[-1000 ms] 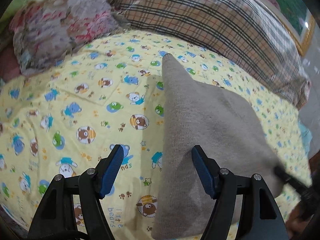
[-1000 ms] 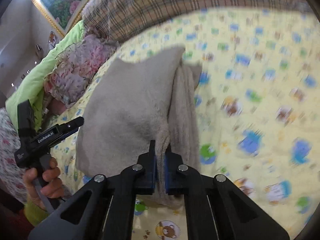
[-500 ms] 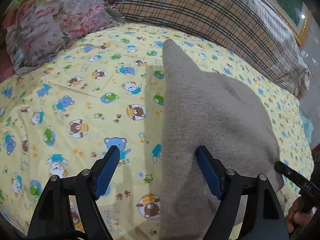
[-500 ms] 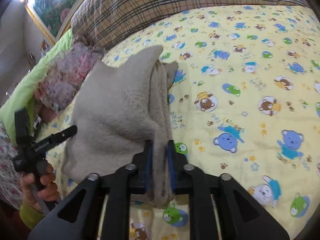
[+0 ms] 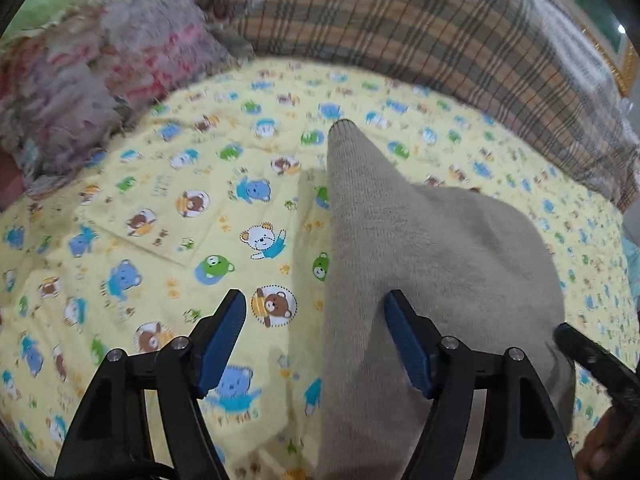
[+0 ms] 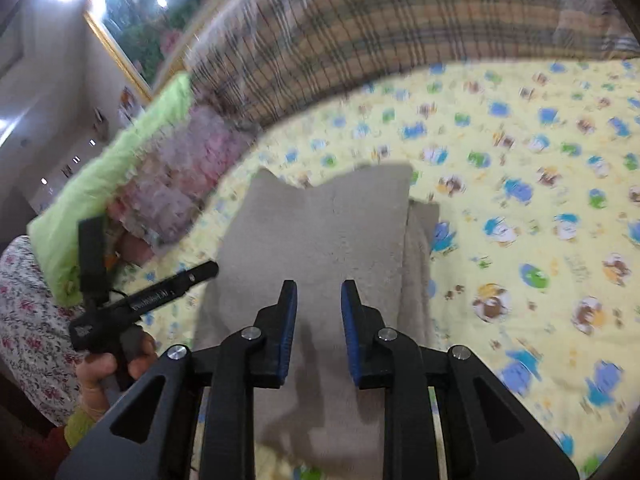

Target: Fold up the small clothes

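Note:
A small grey fleece garment (image 5: 432, 264) lies folded on the yellow bear-print sheet (image 5: 160, 240). My left gripper (image 5: 315, 298) hovers over the garment's left edge. Its jaws are wide apart and closing, and the pads touch no cloth. In the right wrist view the same garment (image 6: 328, 232) lies flat, with a narrower folded strip along its right side. My right gripper (image 6: 319, 286) hangs above its near part, jaws a little apart, nothing pinched. A hand holds the left gripper (image 6: 140, 300) at the garment's left. The right gripper's black tip (image 5: 592, 360) shows at the lower right.
A plaid blanket (image 5: 440, 40) runs along the back of the bed. A floral pillow (image 5: 100, 80) and a green pillow (image 6: 108, 184) lie at the left. A framed picture (image 6: 132, 28) hangs on the wall. Open sheet (image 6: 520, 240) spreads to the garment's right.
My right gripper has opened and let go of the garment's fold, which now lies flat. Both grippers have moved forward over the bed. The left jaws stayed wide apart.

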{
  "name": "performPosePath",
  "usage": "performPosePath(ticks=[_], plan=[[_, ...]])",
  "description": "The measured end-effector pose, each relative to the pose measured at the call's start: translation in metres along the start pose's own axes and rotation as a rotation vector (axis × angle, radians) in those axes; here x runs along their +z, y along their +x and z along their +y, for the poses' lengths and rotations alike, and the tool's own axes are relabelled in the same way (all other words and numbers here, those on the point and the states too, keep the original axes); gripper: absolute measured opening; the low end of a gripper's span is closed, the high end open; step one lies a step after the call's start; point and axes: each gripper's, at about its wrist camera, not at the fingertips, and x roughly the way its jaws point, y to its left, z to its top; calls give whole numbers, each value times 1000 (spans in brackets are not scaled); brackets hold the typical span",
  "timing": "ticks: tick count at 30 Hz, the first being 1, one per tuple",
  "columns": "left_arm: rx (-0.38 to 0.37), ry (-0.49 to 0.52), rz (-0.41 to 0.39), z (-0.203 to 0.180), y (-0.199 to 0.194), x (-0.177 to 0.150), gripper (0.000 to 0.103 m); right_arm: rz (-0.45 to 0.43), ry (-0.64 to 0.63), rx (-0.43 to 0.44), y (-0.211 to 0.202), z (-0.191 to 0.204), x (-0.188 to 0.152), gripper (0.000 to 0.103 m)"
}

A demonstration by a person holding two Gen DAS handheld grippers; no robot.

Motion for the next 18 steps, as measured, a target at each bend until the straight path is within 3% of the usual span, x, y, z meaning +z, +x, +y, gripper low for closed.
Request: performPosePath(ticks=[2,3,6,11,18], plan=[[4,28,47,-1,17,2,74,43,9,-65,20,-13,1,6],[1,36,53,0,22,3,75,51,14,-82,25,-20,1,5],[-4,44,69,3,29,6,79,44,116,-7,29,-45,2,2],[-8,17,26,6,4,2,78,6,101,-2,9,-33,-2,4],[-18,18,-9,20,-52,-48,77,-55,29,44,-50,-7,-36,7]])
